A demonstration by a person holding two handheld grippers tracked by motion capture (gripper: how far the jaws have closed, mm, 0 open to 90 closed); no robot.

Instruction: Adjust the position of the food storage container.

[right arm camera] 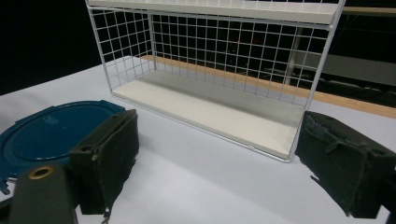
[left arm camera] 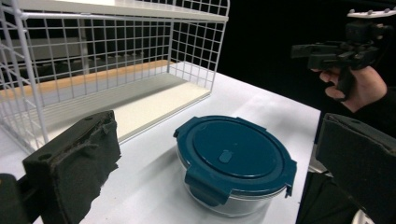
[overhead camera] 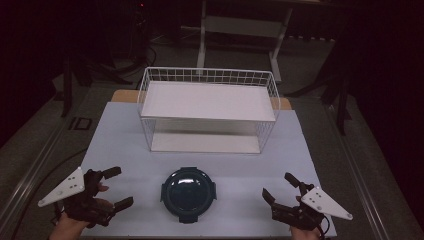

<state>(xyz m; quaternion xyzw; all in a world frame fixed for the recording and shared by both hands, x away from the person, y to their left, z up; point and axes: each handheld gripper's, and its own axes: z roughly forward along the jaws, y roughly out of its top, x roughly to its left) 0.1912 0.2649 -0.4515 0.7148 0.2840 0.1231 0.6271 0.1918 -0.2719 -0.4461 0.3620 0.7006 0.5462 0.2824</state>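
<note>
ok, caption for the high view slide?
Two open hand-held grippers, left and right, flank a lidded blue container before a white wire shelf.

White table (overhead camera: 125,150): wire shelf rack (overhead camera: 207,107) behind, lidded round container (overhead camera: 188,194) front

The container (overhead camera: 188,194) sits on the table (overhead camera: 125,145), before the wire shelf (overhead camera: 207,111).

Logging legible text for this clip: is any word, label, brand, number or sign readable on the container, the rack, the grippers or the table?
None can be read.
Round clear container with dark teal clip-on lid: only a small raised oval tab at the lid's centre, no lettering.
White wire-mesh two-shelf rack: no label visible.
Left gripper and right gripper: grey plates show only holes.
</note>
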